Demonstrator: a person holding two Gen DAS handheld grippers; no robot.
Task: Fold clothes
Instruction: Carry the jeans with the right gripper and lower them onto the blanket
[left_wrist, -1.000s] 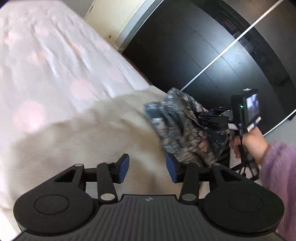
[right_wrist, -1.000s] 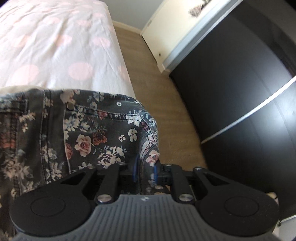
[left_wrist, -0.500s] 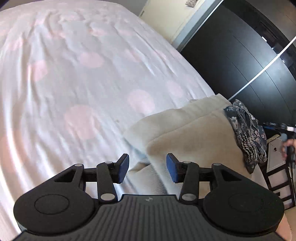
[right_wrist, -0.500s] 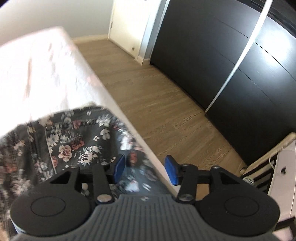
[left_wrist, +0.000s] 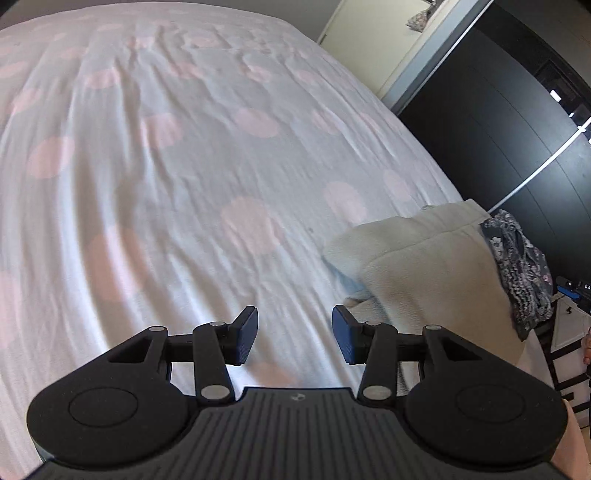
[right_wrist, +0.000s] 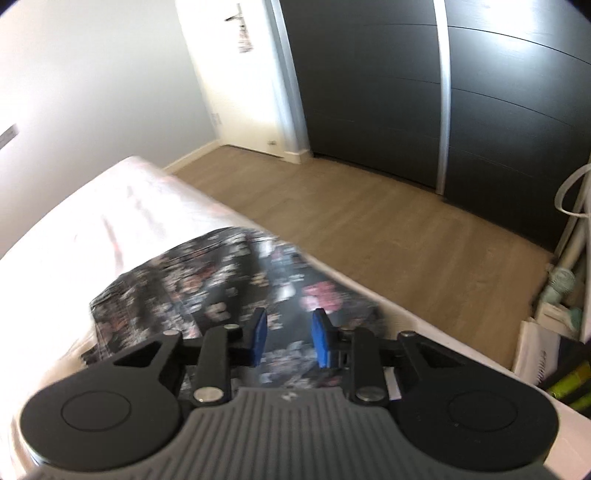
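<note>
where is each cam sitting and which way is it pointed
Left wrist: rides the left claw, looking across the dotted bedsheet to a beige garment; open blue fingers, a bit of hand at the right edge.
Right wrist: rides the right claw, facing the bed corner, wood floor and dark wardrobe; fingers open over the floral jeans.
Shared: bed, floral jeans, wardrobe.

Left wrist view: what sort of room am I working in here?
Most likely a bedroom: a wide bed with a pink-spotted sheet, a dark sliding-door wardrobe along the wall, and clothes piled at the bed's edge.
</note>
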